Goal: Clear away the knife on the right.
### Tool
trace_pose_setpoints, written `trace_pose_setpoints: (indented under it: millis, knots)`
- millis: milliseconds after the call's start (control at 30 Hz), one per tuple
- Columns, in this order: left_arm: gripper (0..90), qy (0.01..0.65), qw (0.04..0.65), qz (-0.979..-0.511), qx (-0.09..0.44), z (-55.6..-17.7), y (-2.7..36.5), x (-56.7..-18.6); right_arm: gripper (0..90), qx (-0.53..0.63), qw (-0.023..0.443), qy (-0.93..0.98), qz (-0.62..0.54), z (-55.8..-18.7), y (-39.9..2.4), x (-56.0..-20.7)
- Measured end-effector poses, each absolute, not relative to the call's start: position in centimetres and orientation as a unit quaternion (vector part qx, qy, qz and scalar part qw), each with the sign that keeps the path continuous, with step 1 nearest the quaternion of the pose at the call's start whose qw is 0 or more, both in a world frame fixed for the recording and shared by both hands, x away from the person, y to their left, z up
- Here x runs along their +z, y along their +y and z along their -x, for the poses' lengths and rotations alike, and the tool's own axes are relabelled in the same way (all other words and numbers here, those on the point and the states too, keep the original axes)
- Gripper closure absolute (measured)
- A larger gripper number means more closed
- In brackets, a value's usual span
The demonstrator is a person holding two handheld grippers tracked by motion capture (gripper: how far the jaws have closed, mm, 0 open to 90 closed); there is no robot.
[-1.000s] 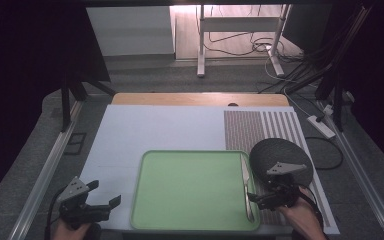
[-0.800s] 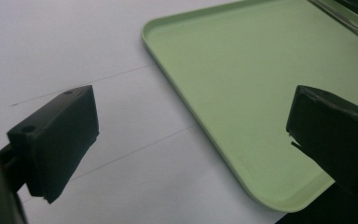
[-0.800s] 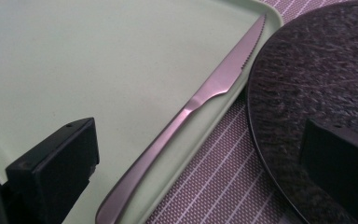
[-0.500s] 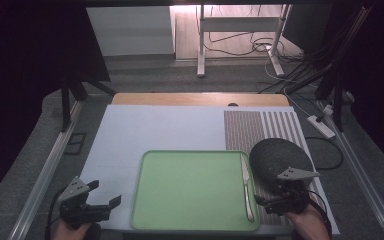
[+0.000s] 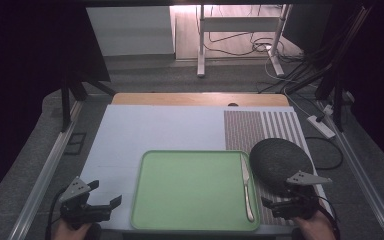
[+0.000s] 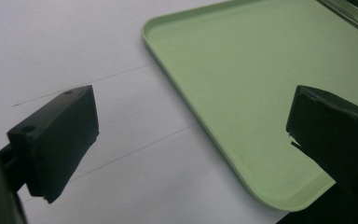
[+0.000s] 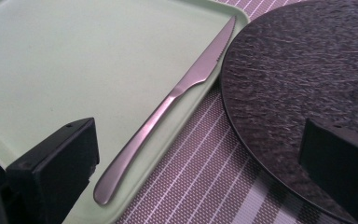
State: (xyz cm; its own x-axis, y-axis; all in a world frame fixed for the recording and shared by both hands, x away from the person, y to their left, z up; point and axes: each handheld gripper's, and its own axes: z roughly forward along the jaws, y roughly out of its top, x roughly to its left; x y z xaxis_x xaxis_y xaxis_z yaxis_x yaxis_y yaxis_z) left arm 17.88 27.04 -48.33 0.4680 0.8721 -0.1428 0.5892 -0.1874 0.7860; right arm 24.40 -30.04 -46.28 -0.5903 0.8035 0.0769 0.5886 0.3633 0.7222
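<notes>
A light green tray (image 5: 190, 190) lies flat near the table's front edge. A steel knife (image 5: 246, 187) rests along the tray's right rim, blade pointing away from me. My right gripper (image 5: 278, 196) hovers open just right of the knife handle, over a striped placemat (image 5: 260, 127). In the right gripper view, the knife (image 7: 168, 102) lies between and ahead of the wide-apart jaws of that gripper (image 7: 198, 140), untouched. My left gripper (image 5: 105, 195) is open at the tray's left front corner. In the left gripper view, the gripper (image 6: 193, 116) spans the tray's edge (image 6: 261, 70).
A dark round plate (image 5: 280, 161) sits on the placemat just right of the tray and shows close in the right gripper view (image 7: 298, 70). A white sheet (image 5: 155, 130) covers the table, with a wooden strip (image 5: 200, 99) at its far edge. Cables lie on the floor beyond.
My right gripper has drawn back toward me and slightly right, away from the knife. The knife, tray and left gripper have stayed put.
</notes>
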Motion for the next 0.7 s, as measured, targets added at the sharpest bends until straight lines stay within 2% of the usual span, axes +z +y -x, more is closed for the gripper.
trace_pose_setpoints:
  millis: [700]
  knots:
    - [2.7, 0.487, 0.403, -0.755, 0.174, -17.9, 26.8, -48.3, 0.0, 0.364, 0.172, 0.799, -0.447, -22.7, -31.7, -45.8]
